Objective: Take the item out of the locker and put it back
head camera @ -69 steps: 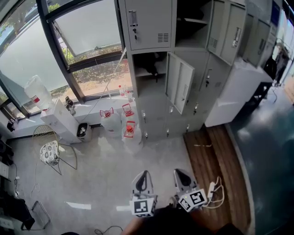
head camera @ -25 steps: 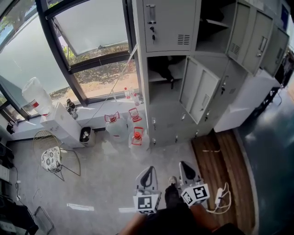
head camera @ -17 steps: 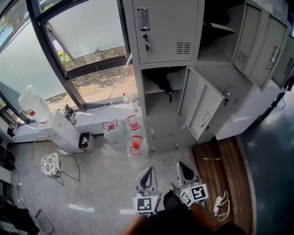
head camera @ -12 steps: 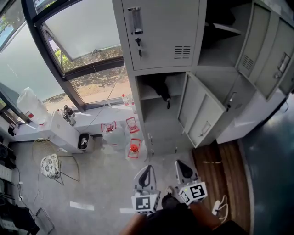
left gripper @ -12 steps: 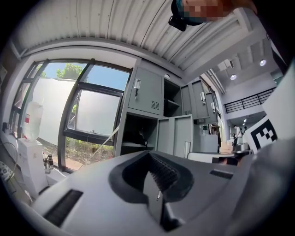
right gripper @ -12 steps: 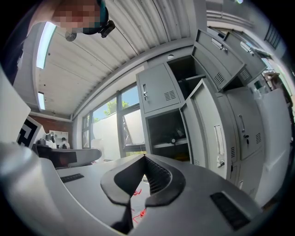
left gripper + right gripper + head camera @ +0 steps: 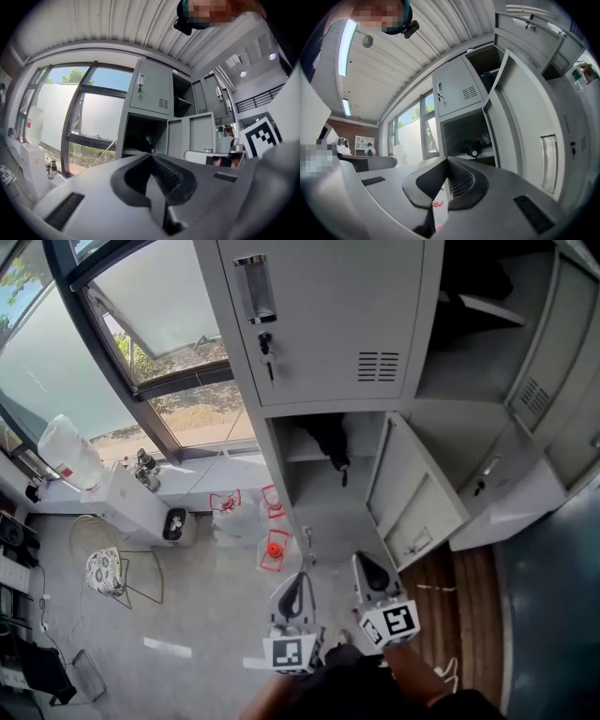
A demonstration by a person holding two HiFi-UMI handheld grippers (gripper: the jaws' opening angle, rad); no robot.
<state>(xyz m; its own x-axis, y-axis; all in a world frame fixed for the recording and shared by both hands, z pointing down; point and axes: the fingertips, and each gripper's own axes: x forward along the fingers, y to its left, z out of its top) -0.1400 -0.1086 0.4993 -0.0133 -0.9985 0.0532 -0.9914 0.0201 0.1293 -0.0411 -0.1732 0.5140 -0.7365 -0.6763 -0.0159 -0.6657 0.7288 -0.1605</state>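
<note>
Here, 2 tools face the open locker (image 7: 328, 324).
Left tool (image 7: 296, 581) and right tool (image 7: 362, 562) are both clenched, empty; a dark item (image 7: 328, 439), perhaps a bag, lies inside.

The locker (image 7: 328, 324) and its open door (image 7: 412, 488) are smooth grey painted metal with a dull sheen; the item (image 7: 330, 442) inside looks black and matt, material unclear. The pale floor (image 7: 187, 615) is smooth and glossy beside a strip of brown wood (image 7: 469, 577), and the jugs (image 7: 272, 545) are clear plastic. The left gripper (image 7: 298, 582) and right gripper (image 7: 362, 566) are matt grey plastic with ribbed pads (image 7: 164, 173).
</note>
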